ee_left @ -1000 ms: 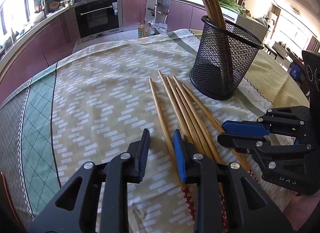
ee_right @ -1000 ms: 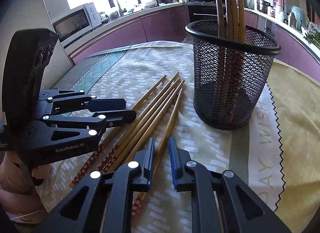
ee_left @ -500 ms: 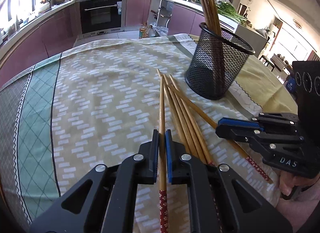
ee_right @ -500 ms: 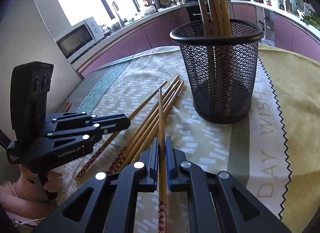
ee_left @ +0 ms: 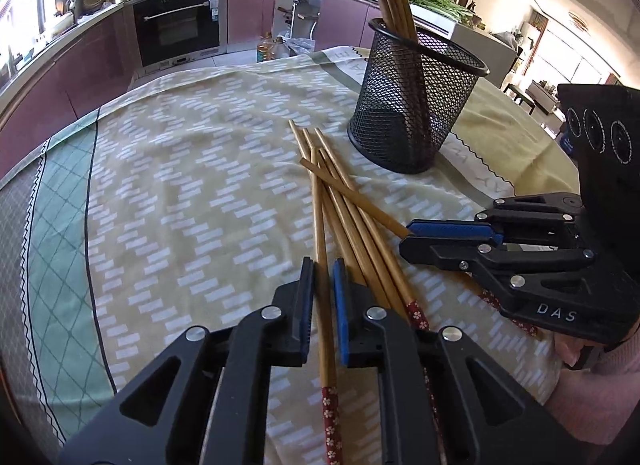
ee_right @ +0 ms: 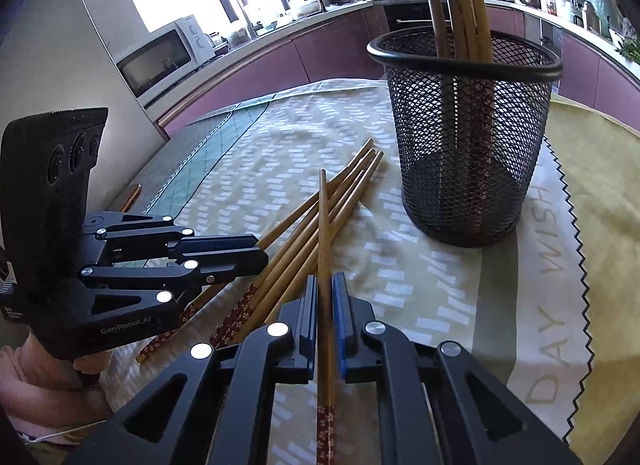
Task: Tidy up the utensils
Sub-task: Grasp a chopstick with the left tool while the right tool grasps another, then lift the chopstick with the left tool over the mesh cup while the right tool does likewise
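Several wooden chopsticks with red flowered ends lie in a loose bundle [ee_left: 352,205] on the tablecloth, also in the right wrist view [ee_right: 320,221]. My left gripper [ee_left: 323,277] is shut on one chopstick [ee_left: 318,217]. My right gripper [ee_right: 325,293] is shut on another chopstick [ee_right: 323,217], which crosses over the bundle. A black mesh holder [ee_left: 416,105] stands beyond the bundle with several chopsticks upright in it; it is at the right in the right wrist view [ee_right: 464,137]. The right gripper shows in the left view [ee_left: 448,237], the left gripper in the right view [ee_right: 224,253].
A patterned yellow and green tablecloth [ee_left: 180,185] covers the round table. Kitchen counters, an oven [ee_left: 176,21] and a microwave [ee_right: 160,57] stand behind the table. The table edge falls away at the far side.
Both grippers closed, each on one chopstick, about half a second ago. Since then both have lifted their chopsticks slightly and the right one's chopstick now crosses the bundle.
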Demonstrator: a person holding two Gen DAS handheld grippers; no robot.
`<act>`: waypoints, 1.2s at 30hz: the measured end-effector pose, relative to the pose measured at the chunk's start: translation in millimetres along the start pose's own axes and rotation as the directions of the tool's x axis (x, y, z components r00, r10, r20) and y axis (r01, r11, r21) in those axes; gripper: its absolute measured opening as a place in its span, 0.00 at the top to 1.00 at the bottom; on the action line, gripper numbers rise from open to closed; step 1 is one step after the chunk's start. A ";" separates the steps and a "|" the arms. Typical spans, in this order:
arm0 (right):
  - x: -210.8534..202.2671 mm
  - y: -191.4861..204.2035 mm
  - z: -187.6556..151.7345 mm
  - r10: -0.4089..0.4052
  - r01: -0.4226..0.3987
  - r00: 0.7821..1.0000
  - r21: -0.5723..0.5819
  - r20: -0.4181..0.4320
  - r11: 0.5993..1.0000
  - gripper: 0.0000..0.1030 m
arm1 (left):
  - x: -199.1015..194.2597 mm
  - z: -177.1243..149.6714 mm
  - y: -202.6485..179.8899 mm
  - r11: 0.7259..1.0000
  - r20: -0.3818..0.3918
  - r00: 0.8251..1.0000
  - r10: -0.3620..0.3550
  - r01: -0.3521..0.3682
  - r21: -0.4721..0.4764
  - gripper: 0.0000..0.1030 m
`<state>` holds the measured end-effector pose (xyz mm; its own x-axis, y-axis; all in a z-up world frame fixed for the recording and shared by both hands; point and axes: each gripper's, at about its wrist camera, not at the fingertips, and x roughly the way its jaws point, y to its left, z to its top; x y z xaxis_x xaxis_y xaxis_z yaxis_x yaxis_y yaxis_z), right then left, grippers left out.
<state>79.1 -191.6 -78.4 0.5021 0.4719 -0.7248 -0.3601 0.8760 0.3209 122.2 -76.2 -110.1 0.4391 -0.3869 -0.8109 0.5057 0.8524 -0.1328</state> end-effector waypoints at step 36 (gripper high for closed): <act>-119.2 -12.1 43.1 -0.023 0.048 0.934 -0.061 0.357 0.997 0.94 | -112.3 52.0 -4.6 0.973 0.307 0.924 -0.226 0.230 0.023 0.93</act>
<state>57.4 -254.1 30.4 0.7578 0.4559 -0.4668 -0.3826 0.8900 0.2482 109.2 -55.0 11.2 0.5197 -0.6584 -0.5445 0.6100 0.7321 -0.3032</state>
